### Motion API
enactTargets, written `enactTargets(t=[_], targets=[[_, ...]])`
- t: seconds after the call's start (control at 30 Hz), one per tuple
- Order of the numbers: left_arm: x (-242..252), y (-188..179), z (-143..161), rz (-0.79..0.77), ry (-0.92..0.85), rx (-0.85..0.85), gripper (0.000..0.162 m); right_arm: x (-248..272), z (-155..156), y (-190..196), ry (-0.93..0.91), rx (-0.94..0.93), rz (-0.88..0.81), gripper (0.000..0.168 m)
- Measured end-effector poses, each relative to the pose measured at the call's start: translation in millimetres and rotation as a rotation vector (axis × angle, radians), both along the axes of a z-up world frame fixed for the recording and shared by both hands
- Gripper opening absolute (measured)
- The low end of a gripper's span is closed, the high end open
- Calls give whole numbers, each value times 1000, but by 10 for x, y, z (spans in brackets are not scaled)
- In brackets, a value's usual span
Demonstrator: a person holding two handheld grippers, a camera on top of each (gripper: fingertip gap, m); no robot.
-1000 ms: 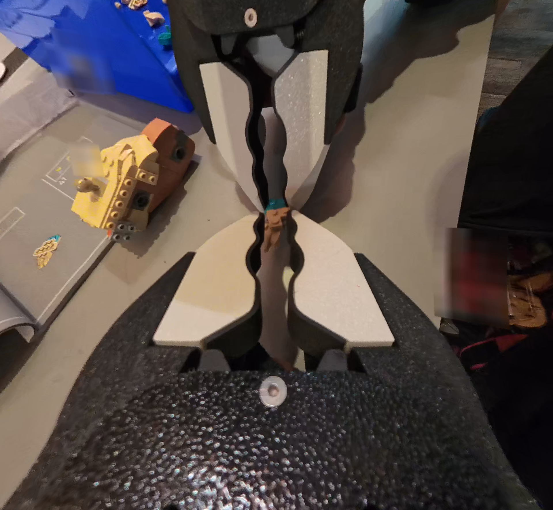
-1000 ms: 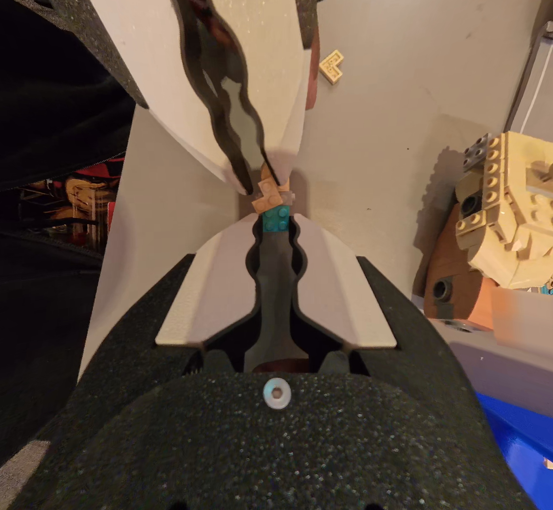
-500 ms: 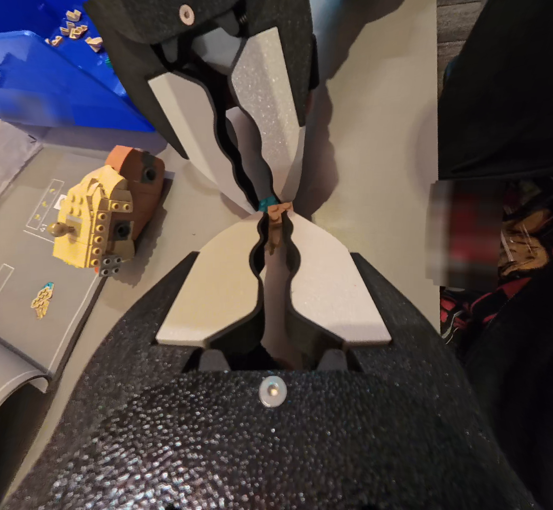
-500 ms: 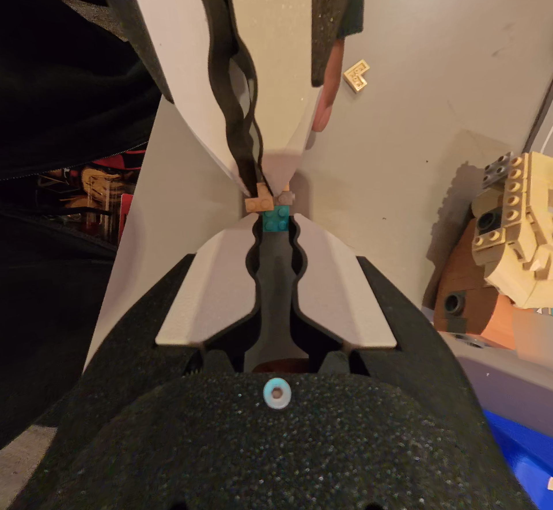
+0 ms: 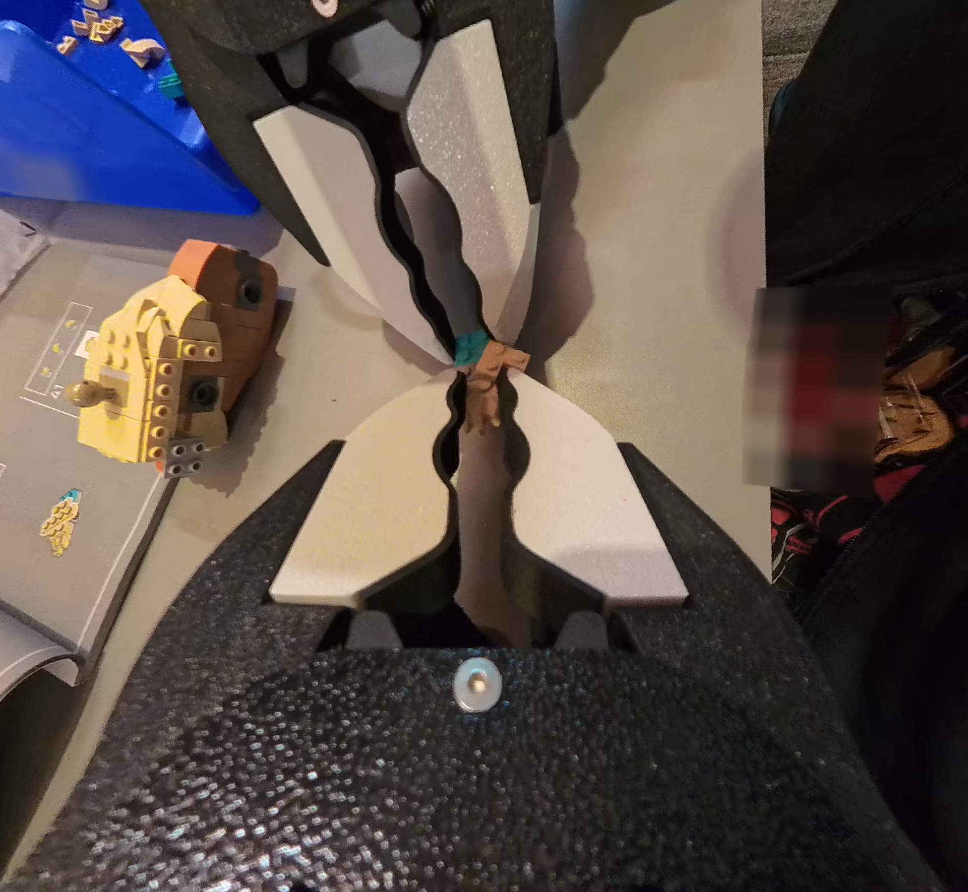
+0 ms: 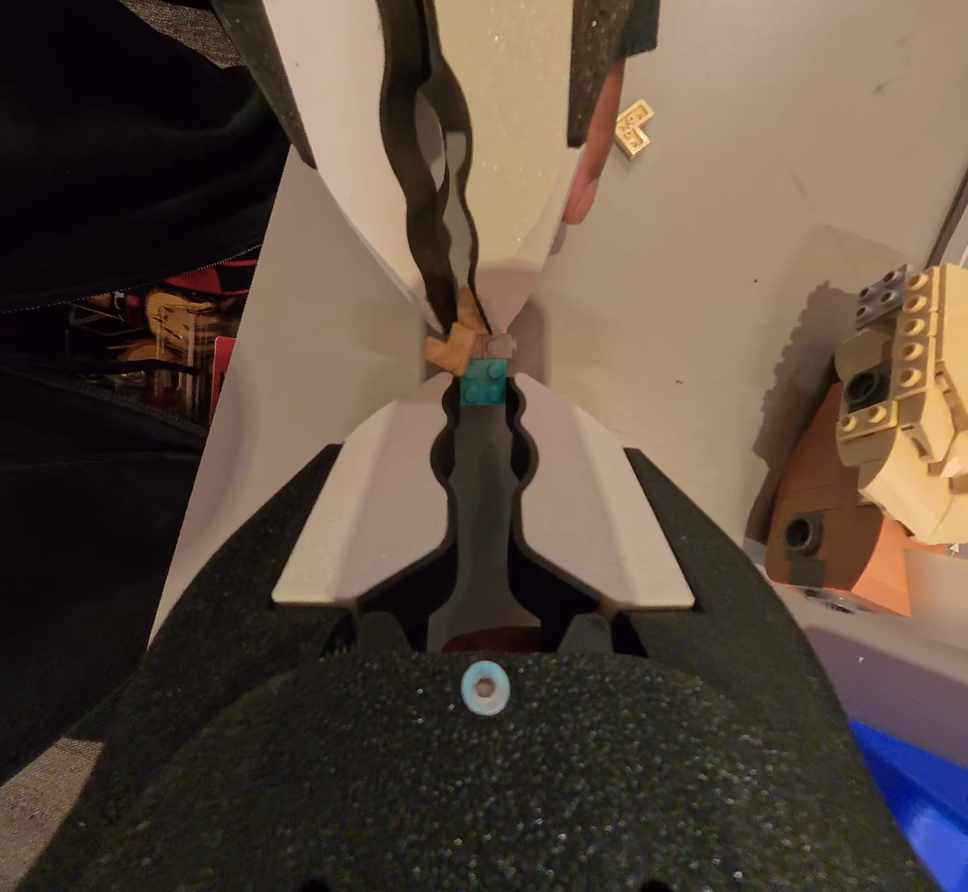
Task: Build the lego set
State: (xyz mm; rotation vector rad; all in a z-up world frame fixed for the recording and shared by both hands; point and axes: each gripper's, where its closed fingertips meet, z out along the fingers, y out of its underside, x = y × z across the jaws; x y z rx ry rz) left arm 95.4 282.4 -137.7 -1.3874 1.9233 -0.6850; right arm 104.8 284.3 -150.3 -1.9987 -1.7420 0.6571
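In the left wrist view, my left gripper (image 5: 484, 382) is shut on a small tan-brown lego piece (image 5: 484, 395). My right gripper (image 5: 479, 348) comes in from above, shut on a teal plate (image 5: 471, 346). The two pieces touch tip to tip above the white table (image 5: 655, 291). In the right wrist view, my right gripper (image 6: 482, 385) holds the teal plate (image 6: 484, 385), and the left gripper (image 6: 466, 327) holds the tan piece (image 6: 450, 348) against it. A small grey-brown plate (image 6: 497, 345) sits at the joint. The part-built tan and brown model (image 5: 173, 369) lies to the left.
The model (image 6: 890, 422) rests on a grey instruction booklet (image 5: 52, 448). A blue bin (image 5: 78, 107) with several loose pieces stands behind it. A tan L-shaped plate (image 6: 636, 134) lies on the table. The table edge (image 5: 765, 238) and a person's dark clothing are on the right. Both grippers' tips are close together, under 4 cm apart.
Both grippers stay shut and tip to tip. The right gripper has tilted leftward in the left wrist view. The tan piece has turned against the teal plate.
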Motion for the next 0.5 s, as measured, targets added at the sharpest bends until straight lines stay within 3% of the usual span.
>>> enactTargets(t=[0.5], targets=[[27, 19, -27, 40, -23, 34, 11, 10, -32, 18, -12, -18, -30, 16]])
